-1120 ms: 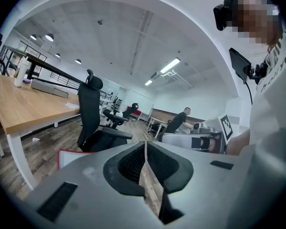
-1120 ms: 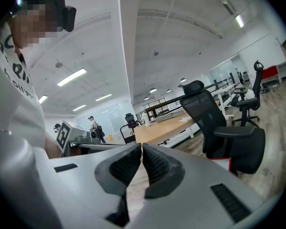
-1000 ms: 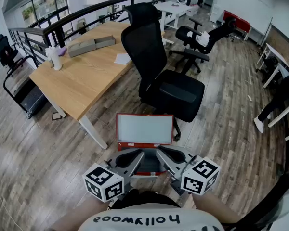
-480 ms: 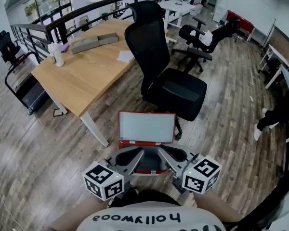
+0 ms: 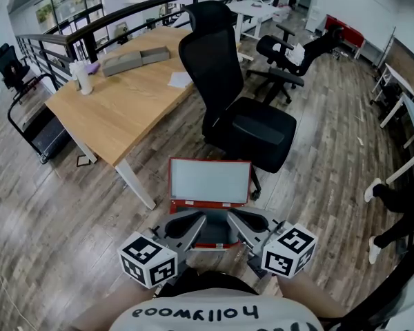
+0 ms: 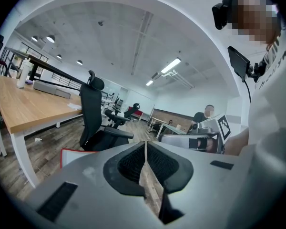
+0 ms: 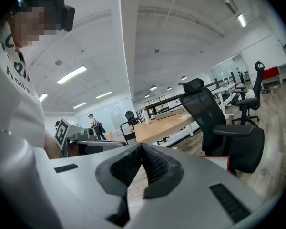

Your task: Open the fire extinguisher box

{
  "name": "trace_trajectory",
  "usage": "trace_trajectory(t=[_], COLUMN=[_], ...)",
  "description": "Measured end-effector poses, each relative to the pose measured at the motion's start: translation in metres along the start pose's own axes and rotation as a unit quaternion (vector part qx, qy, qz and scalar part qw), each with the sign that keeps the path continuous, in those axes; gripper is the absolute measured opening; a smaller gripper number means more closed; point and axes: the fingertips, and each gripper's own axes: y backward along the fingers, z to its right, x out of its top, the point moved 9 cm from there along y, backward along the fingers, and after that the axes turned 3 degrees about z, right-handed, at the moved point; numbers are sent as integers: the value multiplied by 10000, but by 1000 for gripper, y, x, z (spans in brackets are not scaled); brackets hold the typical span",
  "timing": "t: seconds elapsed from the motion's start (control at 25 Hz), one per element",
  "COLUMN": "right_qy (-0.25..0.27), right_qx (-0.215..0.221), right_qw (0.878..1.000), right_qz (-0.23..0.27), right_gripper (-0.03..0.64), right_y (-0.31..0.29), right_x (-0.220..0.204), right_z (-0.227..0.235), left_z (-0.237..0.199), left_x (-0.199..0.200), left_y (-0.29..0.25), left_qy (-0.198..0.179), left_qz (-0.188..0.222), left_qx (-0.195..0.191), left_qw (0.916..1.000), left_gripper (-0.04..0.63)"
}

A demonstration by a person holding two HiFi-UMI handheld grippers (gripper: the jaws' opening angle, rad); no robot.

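The fire extinguisher box (image 5: pixel 210 183) is red with a white front panel and sits on the wooden floor in front of a black office chair. More of its red edge shows low between the grippers. My left gripper (image 5: pixel 201 220) and right gripper (image 5: pixel 228 218) hover just in front of the box, tips angled toward each other, both shut and holding nothing. From the left gripper (image 6: pixel 145 145) view the box's red corner (image 6: pixel 69 152) lies left of the jaws. The right gripper (image 7: pixel 142 147) view has the box (image 7: pixel 220 162) to its right.
A black office chair (image 5: pixel 243 126) stands right behind the box. A wooden desk (image 5: pixel 127 95) with grey boxes and a bottle is at the left. More chairs and desks stand further back. A person's legs (image 5: pixel 393 212) are at the right edge.
The grippers have barely moved. The view has shifted slightly, so the box sits a little further right. The person at the right edge has walked nearer.
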Motion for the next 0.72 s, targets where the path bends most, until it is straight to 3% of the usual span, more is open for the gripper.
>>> trace_trajectory(t=[0.72], right_qy=[-69], right_qx=[-26], right_qw=[10000], right_qz=[-20], right_gripper=[9], right_y=[2], right_x=[-4], right_z=[4], left_z=[2], left_x=[1], left_y=[-8], left_qy=[-33], left_qz=[-33], left_qx=[-93], left_qw=[9999], left_gripper=[20])
